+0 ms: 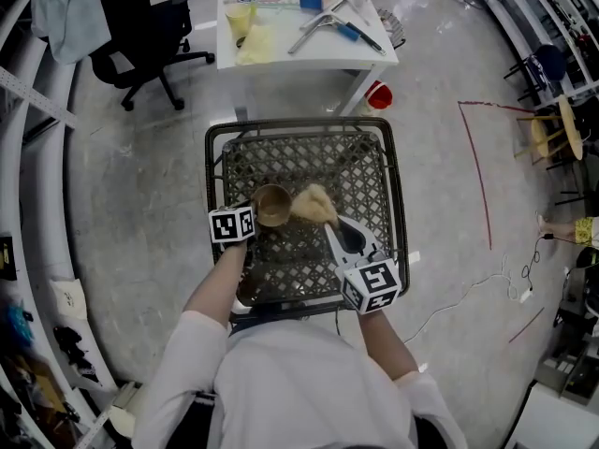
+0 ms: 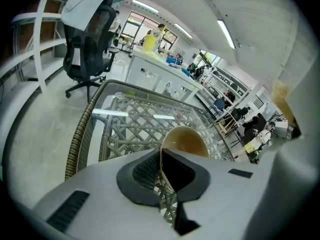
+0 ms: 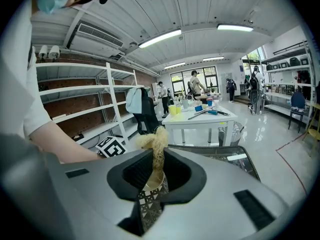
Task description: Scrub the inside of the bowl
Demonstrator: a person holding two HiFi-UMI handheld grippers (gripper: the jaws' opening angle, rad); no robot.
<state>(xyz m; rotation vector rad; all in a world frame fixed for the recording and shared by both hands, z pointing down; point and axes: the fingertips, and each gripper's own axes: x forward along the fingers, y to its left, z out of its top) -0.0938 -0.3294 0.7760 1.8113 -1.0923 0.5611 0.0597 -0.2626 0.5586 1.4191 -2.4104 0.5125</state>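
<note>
Pinching the thin wall of a small round brown bowl (image 1: 272,205), the left gripper (image 1: 254,218) has one jaw inside the rim and one outside. The bowl sits left of the middle of the dark woven-wicker, glass-topped table (image 1: 213,157), its opening facing up; whether it rests on the glass I cannot tell. The right gripper (image 1: 330,224) is clamped on a pale yellow tuft of fibrous scrubber (image 1: 315,204), which touches the bowl's right rim.
</note>
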